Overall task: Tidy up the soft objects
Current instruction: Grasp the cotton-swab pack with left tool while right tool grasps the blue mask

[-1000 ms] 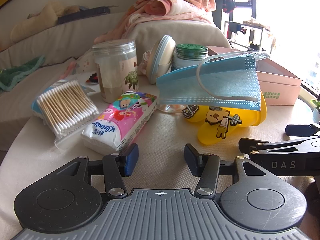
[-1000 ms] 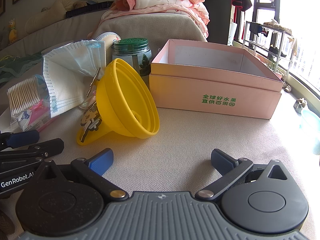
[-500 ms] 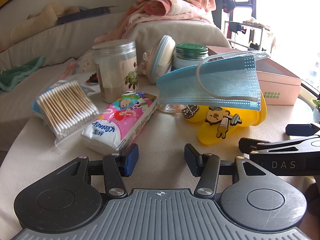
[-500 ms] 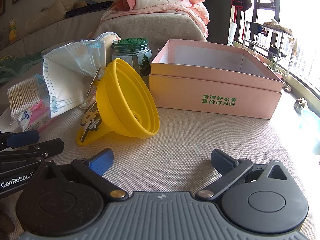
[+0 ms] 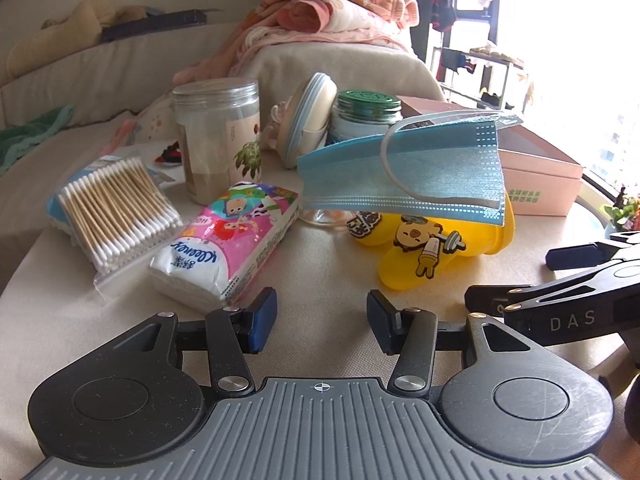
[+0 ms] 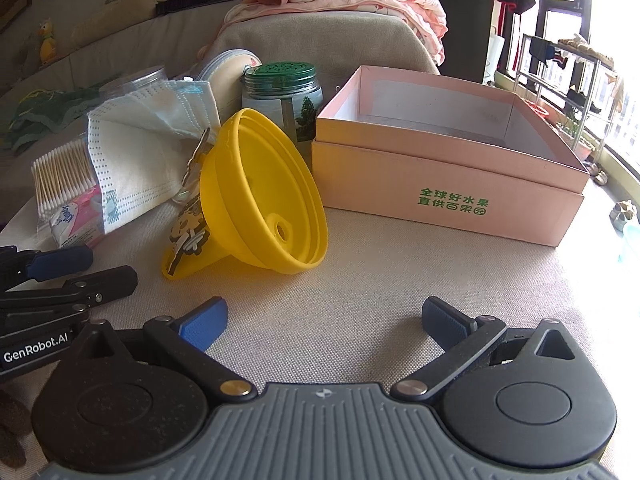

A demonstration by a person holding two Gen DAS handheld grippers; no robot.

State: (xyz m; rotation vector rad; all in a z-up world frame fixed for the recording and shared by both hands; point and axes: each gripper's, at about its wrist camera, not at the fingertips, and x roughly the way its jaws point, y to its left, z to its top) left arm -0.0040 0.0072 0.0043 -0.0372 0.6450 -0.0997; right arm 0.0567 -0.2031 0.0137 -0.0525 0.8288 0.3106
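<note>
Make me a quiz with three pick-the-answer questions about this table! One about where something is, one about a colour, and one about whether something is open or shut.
1. Where does the blue face mask lie?
A. inside the pink box
B. draped over the yellow funnel
C. under the tissue pack

2. What colour is the lid of the jar beside the pink box?
A. green
B. red
C. white

3. How is the pink box?
A. shut with a lid on top
B. open at the top
C. wrapped in plastic

Answers:
1. B, the mask rests on the top of the yellow funnel, well outside the box.
2. A, the jar's perforated lid is dark green.
3. B, the right wrist view looks straight into its bare inside, with no lid on top.
</note>
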